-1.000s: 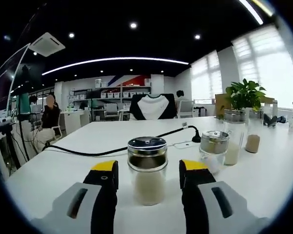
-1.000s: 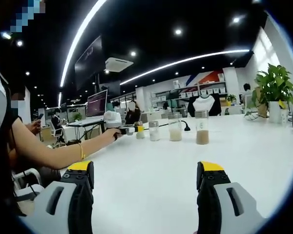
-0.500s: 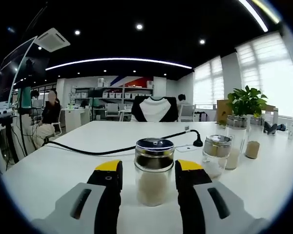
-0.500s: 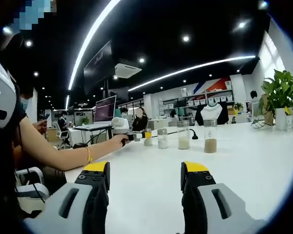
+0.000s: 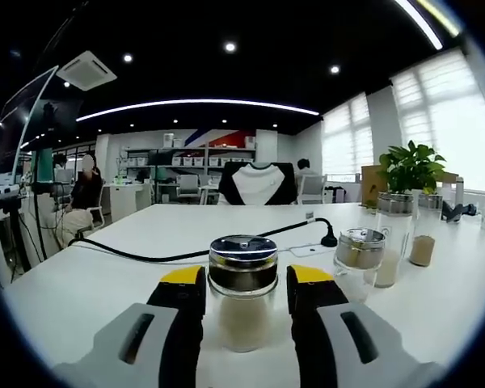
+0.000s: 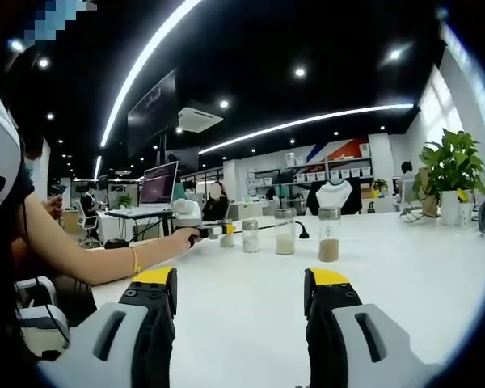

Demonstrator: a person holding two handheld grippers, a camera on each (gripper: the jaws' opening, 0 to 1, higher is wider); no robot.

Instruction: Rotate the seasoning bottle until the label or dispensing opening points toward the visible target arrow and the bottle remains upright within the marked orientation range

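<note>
The seasoning bottle (image 5: 242, 303), clear glass with a dark shiny lid and pale powder inside, stands upright on the white table (image 5: 89, 291). My left gripper (image 5: 244, 283) holds it, with its yellow-tipped jaws against the bottle's two sides. In the right gripper view the left gripper (image 6: 214, 230) is small and far off at the left, held in a person's hand, with the seasoning bottle (image 6: 227, 238) at its tips. My right gripper (image 6: 241, 287) hovers over bare table, open, with nothing between its fingers. I see no arrow mark.
A short jar with a metal lid (image 5: 356, 250), a tall bottle (image 5: 394, 234) and another bottle (image 5: 424, 242) stand to the right, below a potted plant (image 5: 408, 166). A black cable (image 5: 186, 252) crosses behind. The person's arm (image 6: 97, 259) reaches across the left.
The left jaws have closed inward from a wide gap until they meet the seasoning bottle. The right jaws narrowed somewhat and stay open. Both views shifted slightly.
</note>
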